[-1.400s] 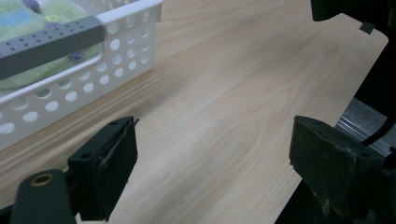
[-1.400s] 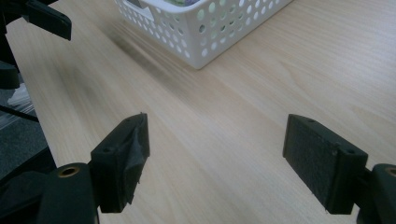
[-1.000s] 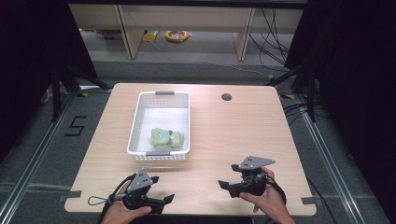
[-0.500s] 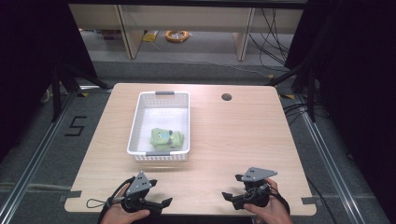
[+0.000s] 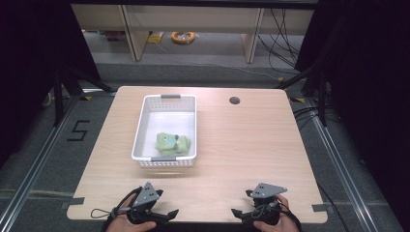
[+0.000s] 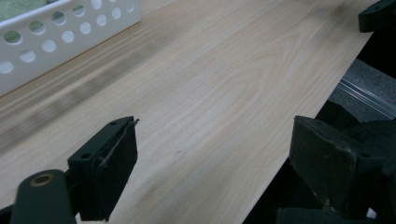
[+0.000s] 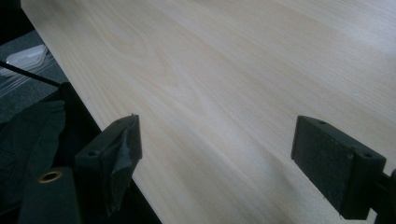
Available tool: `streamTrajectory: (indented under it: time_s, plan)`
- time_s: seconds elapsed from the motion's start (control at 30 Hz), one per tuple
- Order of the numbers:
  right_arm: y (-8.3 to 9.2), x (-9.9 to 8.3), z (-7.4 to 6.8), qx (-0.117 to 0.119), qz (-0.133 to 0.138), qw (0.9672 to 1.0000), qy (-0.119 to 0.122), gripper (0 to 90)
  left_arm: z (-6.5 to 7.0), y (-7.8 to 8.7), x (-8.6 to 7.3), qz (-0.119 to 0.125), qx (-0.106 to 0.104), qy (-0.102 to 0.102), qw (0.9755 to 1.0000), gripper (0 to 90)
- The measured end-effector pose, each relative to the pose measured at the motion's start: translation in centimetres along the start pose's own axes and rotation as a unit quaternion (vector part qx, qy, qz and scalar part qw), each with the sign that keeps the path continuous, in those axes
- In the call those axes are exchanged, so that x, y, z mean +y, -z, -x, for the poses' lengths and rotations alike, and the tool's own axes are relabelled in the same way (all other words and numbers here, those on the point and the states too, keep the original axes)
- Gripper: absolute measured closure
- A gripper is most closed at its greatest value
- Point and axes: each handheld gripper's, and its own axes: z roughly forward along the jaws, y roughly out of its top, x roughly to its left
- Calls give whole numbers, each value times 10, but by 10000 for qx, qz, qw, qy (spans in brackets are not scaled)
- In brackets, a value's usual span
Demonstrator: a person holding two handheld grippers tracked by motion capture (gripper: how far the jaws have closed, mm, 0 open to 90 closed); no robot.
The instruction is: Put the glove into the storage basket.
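Note:
A white perforated basket (image 5: 140,126) stands on the left half of the wooden table (image 5: 241,140), and a green soft toy (image 5: 171,142) lies in its near end. The basket's wall (image 6: 56,32) also appears at the top left of the left gripper view. My left gripper (image 5: 169,213) hovers open at the table's front edge, below the basket, with nothing between its jaws. My right gripper (image 5: 237,212) is open and empty too, at the front edge on the right. In each gripper view the jaws stand wide apart over bare wood.
A round cable hole (image 5: 234,100) sits near the table's far edge. Behind the table stand shelf units (image 5: 193,24) with an orange cable coil (image 5: 183,36) on the floor. Grey floor with tape marks surrounds the table.
Both grippers have drawn back toward the table's front edge; the right one moved further. The basket and toy stayed put.

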Motion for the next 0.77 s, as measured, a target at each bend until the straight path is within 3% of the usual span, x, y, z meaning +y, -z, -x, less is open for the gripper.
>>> streamTrajectory:
  time_s: [0.07,0.1,0.13,0.23,0.37,0.43,0.47,0.57,0.67,0.73,0.77]
  plan:
    - [2,-1,-1,-25,-46,10000,-68,173,-2,0,0,12,57,-40,10000,149]
    - [2,-1,-1,-16,-14,9999,-101,173,-4,2,1,-133,7,-152,9998,149]
    - [2,-2,1,-49,4,10000,15,174,-4,2,1,-126,10,-137,9998,149]
    - [1,-3,2,-44,-24,10000,-43,174,0,-1,0,36,-25,68,10000,149]
    - [1,-4,3,-57,-45,9999,-124,174,-3,1,0,-49,9,-109,9999,149]
    - [1,-4,4,-41,-41,9999,-109,174,-2,0,0,119,20,72,9999,149]
    - [0,-4,4,-44,-57,9999,-73,173,-4,2,1,46,26,-23,10000,149]
    - [0,-4,4,-28,-72,9999,-85,173,-5,2,0,-5,37,-51,10000,149]
    - [-1,-4,4,-20,-94,9999,-39,174,-5,1,0,-104,-10,70,9999,150]
    - [-1,-4,3,11,-158,9998,-119,175,-7,1,0,-96,108,-97,9998,149]
    - [-2,-4,4,2,-103,9999,-25,175,-6,0,-1,-27,95,10,10000,150]
